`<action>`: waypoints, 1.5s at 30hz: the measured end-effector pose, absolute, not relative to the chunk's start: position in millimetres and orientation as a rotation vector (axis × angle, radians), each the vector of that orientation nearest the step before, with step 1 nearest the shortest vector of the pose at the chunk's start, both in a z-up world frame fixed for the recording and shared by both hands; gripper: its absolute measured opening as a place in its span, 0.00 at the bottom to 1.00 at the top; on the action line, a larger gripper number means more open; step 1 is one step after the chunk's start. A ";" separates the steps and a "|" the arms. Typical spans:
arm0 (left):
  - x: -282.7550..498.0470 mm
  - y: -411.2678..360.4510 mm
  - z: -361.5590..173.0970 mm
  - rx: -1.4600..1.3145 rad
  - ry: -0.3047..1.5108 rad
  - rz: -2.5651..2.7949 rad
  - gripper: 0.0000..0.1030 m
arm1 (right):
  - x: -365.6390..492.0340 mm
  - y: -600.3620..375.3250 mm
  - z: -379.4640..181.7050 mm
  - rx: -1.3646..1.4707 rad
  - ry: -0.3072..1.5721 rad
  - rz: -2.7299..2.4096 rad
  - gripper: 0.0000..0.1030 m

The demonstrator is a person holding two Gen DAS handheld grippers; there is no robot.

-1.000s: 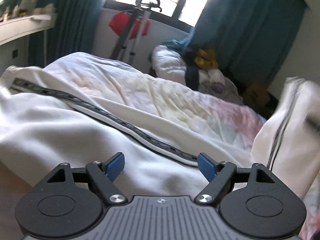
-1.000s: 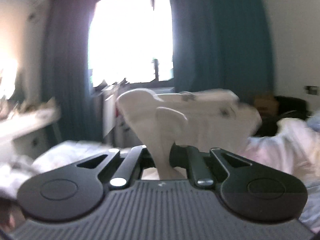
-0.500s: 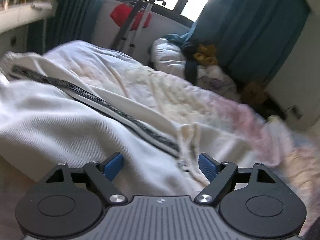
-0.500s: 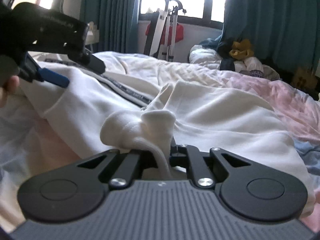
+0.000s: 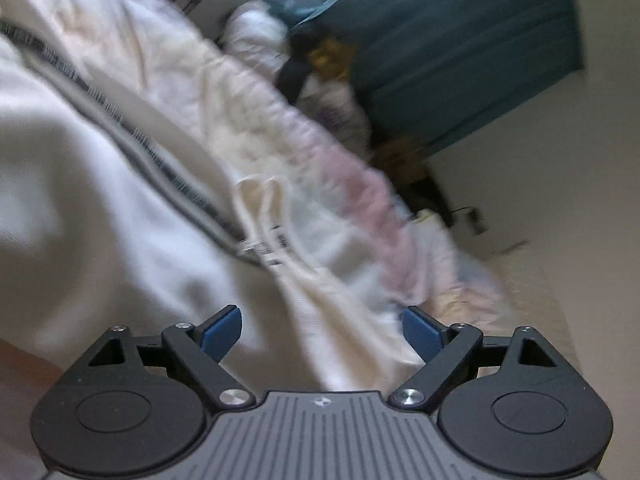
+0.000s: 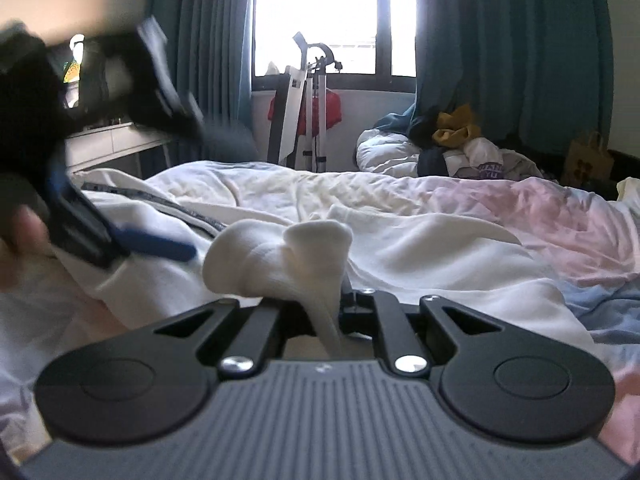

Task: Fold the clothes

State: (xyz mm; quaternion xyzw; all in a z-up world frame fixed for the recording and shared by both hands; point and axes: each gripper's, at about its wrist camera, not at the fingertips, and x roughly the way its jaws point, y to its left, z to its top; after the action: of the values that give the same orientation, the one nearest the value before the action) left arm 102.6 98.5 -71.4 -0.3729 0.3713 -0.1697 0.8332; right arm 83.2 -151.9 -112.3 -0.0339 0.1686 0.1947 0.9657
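A white garment (image 5: 120, 216) with a dark patterned stripe (image 5: 132, 136) lies spread on the bed; it also shows in the right wrist view (image 6: 420, 256). My left gripper (image 5: 322, 328) is open just above it, blue pads (image 5: 222, 330) wide apart, cloth below and between them. My right gripper (image 6: 328, 312) is shut on a bunched fold of the white garment (image 6: 280, 256), held low over the bed. The left gripper also shows blurred at the left of the right wrist view (image 6: 120, 200).
The bed has a pale pink and cream quilt (image 6: 540, 216). A pile of bedding and clothes (image 6: 440, 148) lies at the far end. A folded white and red stand (image 6: 304, 112) leans under the window. Teal curtains (image 6: 500, 52) hang behind.
My left gripper has tilted and moved along the garment, still open. My right gripper, still shut on the fold, came down from high in the air to low over the bed.
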 end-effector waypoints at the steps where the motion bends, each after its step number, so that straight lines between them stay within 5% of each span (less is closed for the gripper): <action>1: 110.3 96.8 -76.2 -0.804 0.811 -0.363 0.86 | 82.4 -153.2 -111.2 -0.069 0.338 0.397 0.09; 9: 172.0 68.7 -83.6 -0.716 0.884 -0.390 0.84 | 75.1 -155.7 -109.4 -0.136 0.284 0.425 0.10; 12: 201.4 58.4 -92.6 -0.688 0.920 -0.382 0.73 | 75.2 -154.7 -110.9 -0.139 0.287 0.435 0.10; 14: 217.7 54.5 -101.3 -0.673 0.956 -0.380 0.51 | 75.4 -152.8 -111.9 -0.148 0.285 0.442 0.10; 17: 228.5 56.1 -109.5 -0.637 0.973 -0.360 0.30 | 80.5 -150.2 -115.6 -0.134 0.298 0.457 0.10; 23: 231.0 75.2 -94.9 -0.635 0.870 -0.325 0.21 | 91.6 -135.1 -115.8 -0.107 0.273 0.492 0.10; 32: 239.3 87.7 -119.7 -0.505 0.875 -0.288 0.24 | 116.2 -115.5 -150.6 -0.062 0.387 0.580 0.10; 42: 166.9 112.3 -64.4 -0.424 0.789 -0.126 0.50 | 115.0 -116.7 -151.4 -0.014 0.428 0.581 0.11; 45: 128.4 133.4 -40.1 -0.443 0.741 -0.060 0.72 | 114.8 -120.8 -148.4 0.015 0.441 0.581 0.15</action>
State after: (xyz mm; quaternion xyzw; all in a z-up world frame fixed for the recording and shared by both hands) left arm 128.4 133.4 -40.1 -0.2148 0.3591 -0.0289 0.9078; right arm 114.8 -120.8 -148.4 0.0073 0.2158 0.2839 0.9342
